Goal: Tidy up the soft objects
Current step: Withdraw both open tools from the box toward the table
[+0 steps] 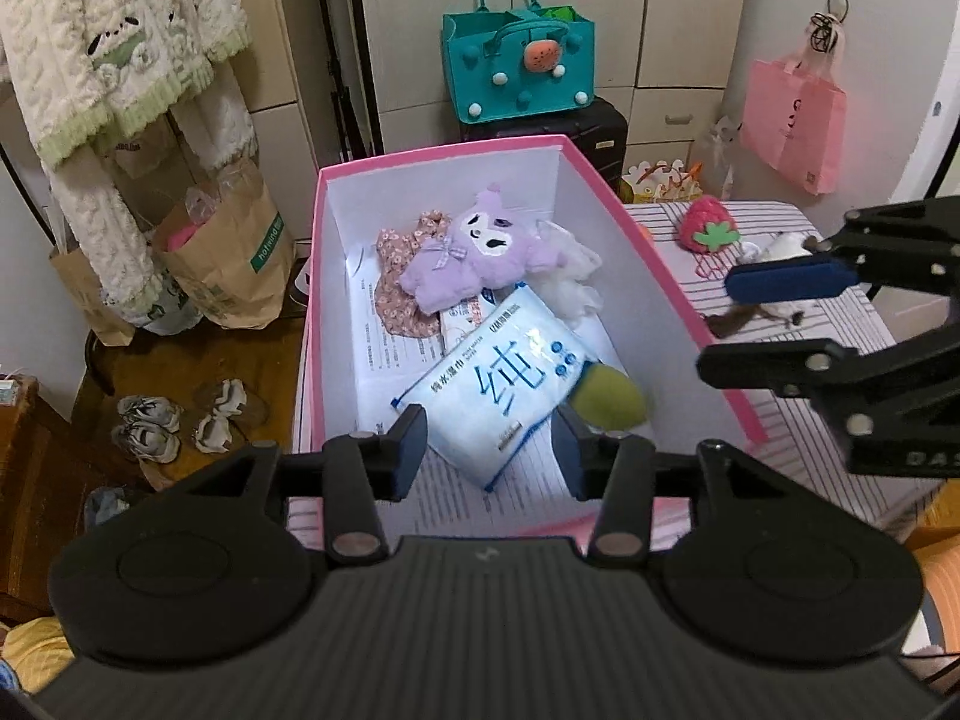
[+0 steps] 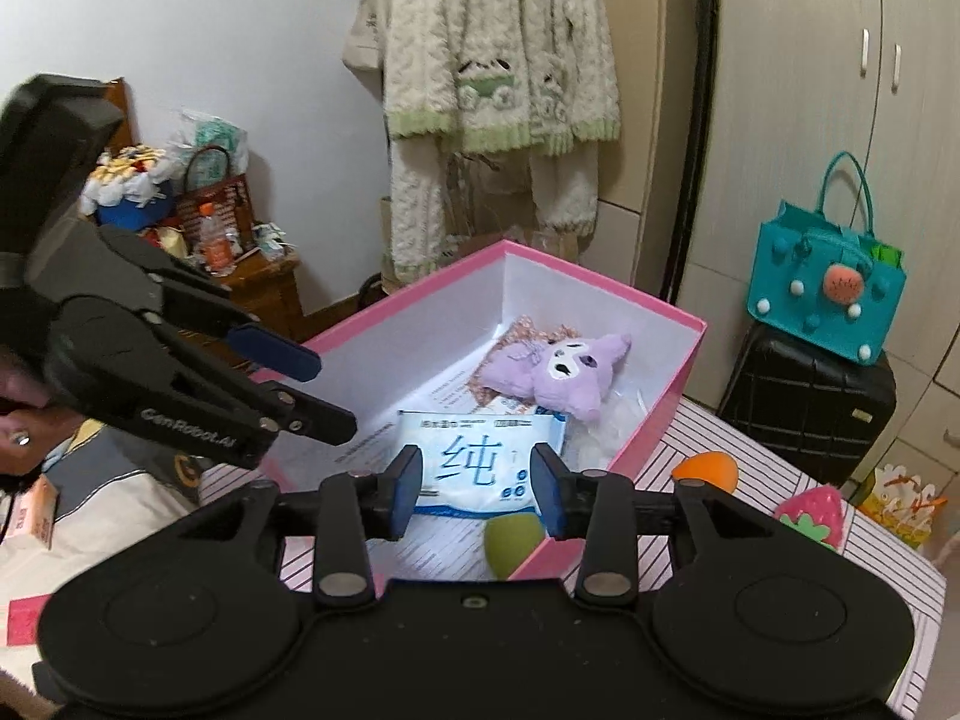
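place: home bedroom | signs: fleece robe (image 2: 498,60) hanging, wardrobe doors (image 2: 840,90), suitcase (image 2: 810,402), shoes (image 1: 180,420) on floor

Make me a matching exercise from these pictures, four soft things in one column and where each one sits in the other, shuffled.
Things:
1. purple plush
2. wet wipes pack
3. strawberry plush
4. teal felt bag

Places:
A. on the black suitcase at the back
B. on the striped cloth, outside the pink box
C. far end of the pink box, on the floral fabric
D. middle of the pink box, next to a green soft ball

Pairs: 1-C, 2-D, 3-B, 4-A
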`<control>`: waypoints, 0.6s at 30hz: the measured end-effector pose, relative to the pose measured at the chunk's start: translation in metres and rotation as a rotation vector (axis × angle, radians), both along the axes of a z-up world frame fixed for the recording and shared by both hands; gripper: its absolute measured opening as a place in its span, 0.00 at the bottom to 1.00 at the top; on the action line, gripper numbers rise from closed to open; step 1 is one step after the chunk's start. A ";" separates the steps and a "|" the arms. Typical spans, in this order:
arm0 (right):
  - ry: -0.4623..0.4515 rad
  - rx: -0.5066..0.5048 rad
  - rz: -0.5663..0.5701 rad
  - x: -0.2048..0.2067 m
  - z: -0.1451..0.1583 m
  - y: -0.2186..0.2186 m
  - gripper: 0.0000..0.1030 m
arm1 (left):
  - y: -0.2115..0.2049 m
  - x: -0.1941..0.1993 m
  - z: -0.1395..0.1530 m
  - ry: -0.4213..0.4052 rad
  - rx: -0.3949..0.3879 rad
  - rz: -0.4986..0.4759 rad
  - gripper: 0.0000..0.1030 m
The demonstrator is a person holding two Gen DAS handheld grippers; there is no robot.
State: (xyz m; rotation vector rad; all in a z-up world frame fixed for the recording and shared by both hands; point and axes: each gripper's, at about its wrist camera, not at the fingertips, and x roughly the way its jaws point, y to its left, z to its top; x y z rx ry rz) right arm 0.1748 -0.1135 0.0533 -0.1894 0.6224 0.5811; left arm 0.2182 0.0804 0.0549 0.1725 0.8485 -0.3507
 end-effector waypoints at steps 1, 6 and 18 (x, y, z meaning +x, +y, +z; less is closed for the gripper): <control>-0.008 -0.003 0.006 -0.007 0.004 -0.001 0.46 | 0.000 -0.005 0.003 0.000 0.002 -0.002 0.44; -0.031 -0.001 0.031 -0.036 0.020 -0.004 0.48 | 0.000 -0.034 0.021 -0.017 0.007 -0.025 0.47; -0.100 0.006 0.060 -0.105 0.034 -0.023 0.53 | -0.017 -0.108 0.049 -0.089 0.032 -0.109 0.50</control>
